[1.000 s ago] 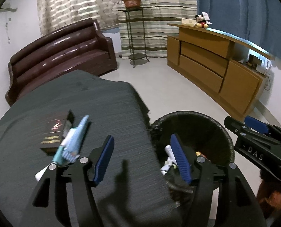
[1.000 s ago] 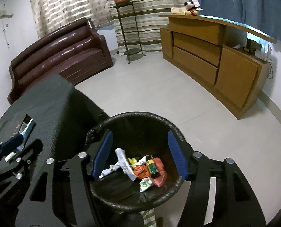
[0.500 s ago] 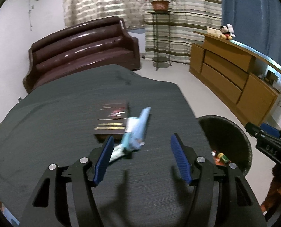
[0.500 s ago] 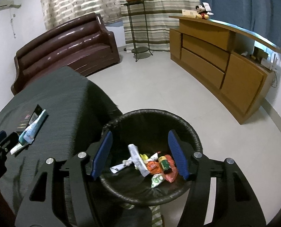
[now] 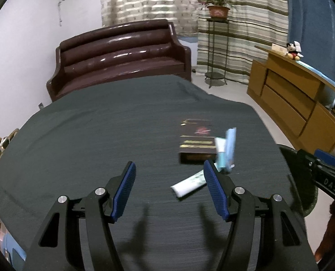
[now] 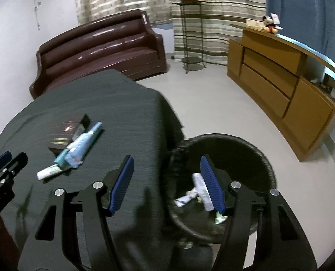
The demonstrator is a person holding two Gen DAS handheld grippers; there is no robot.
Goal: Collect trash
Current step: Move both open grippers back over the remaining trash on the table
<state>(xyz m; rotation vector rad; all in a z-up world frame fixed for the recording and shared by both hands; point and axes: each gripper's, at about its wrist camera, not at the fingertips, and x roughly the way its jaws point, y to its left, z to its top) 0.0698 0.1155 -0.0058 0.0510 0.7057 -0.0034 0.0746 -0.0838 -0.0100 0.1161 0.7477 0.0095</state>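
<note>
The left gripper (image 5: 169, 187) hangs wide and empty over the dark tablecloth (image 5: 99, 135), the white tube (image 5: 188, 184) just beyond its right finger. The right gripper (image 6: 167, 185) gapes empty too, the black bin (image 6: 223, 149) under its right finger.

Quick count of what's around: one dark table (image 5: 81, 140) with three bits of trash on it, namely one dark box (image 5: 195, 143), one light blue carton (image 5: 227, 150) and one white tube (image 5: 188, 184). One black bin (image 6: 246, 149) on the floor beside the table, with one white tube (image 6: 197, 181) that I can make out inside; the rest of the scraps in there are hidden, can't count them. Two grippers total, a left gripper (image 5: 169, 190) and a right gripper (image 6: 167, 184), two blue pads each. Room stuff: one brown sofa (image 5: 120, 56), one potted plant (image 5: 218, 8) on one stand, one wooden sideboard (image 5: 296, 103), one plush mouse (image 5: 292, 50).
</note>
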